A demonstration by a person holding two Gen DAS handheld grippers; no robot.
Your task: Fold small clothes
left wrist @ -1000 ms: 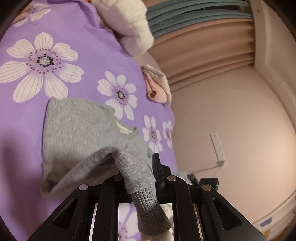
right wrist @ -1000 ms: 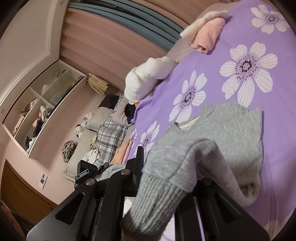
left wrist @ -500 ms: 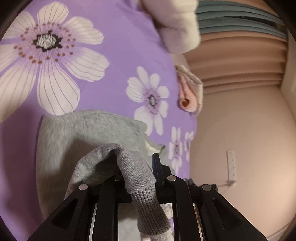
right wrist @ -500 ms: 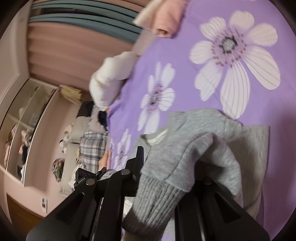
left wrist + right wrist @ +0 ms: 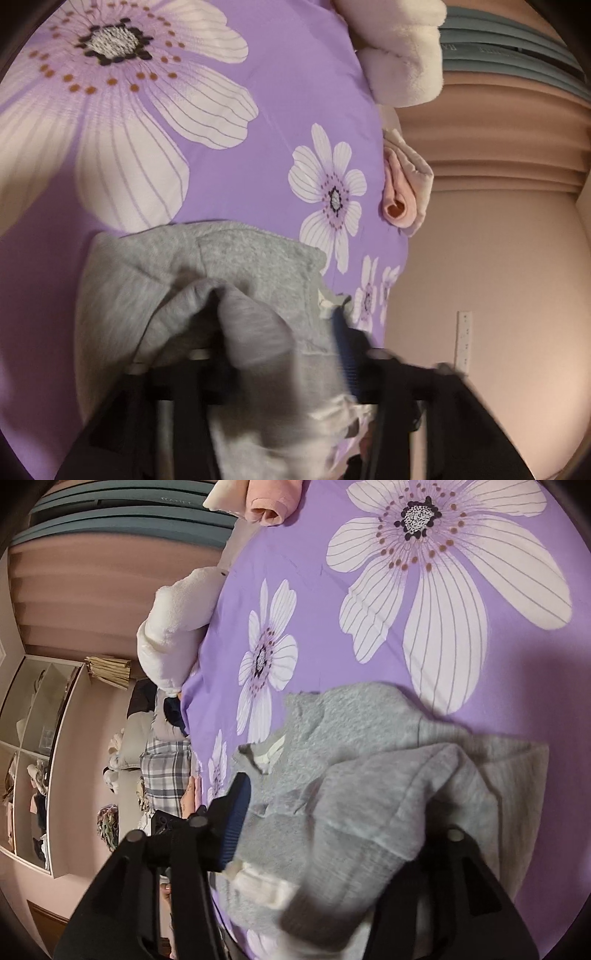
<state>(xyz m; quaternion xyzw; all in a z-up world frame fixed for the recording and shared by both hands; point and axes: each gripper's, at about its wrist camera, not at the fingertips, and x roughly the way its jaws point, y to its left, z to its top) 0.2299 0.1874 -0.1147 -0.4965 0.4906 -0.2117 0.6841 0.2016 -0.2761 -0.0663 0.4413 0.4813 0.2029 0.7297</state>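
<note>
A small grey sweater (image 5: 207,266) lies on the purple flowered bedsheet (image 5: 280,92). My left gripper (image 5: 280,354) has its jaws spread, and a grey sleeve (image 5: 258,332) lies loose between them, blurred. In the right wrist view the same sweater (image 5: 369,746) lies on the sheet (image 5: 332,627). My right gripper (image 5: 332,823) has its jaws wide apart, with the other sleeve and its ribbed cuff (image 5: 332,897) draped in the gap. The sleeves lie over the sweater's body.
A folded pink and cream garment (image 5: 404,192) lies at the bed's edge, also shown in the right wrist view (image 5: 266,498). A white plush pile (image 5: 402,48) sits near the curtains. Pillows (image 5: 166,771) and a shelf unit (image 5: 33,760) stand beyond the bed.
Both grippers have moved forward and down over the sweater with the sleeves. Their jaws, shut on the cuffs before, now stand apart and the sleeves lie loose.
</note>
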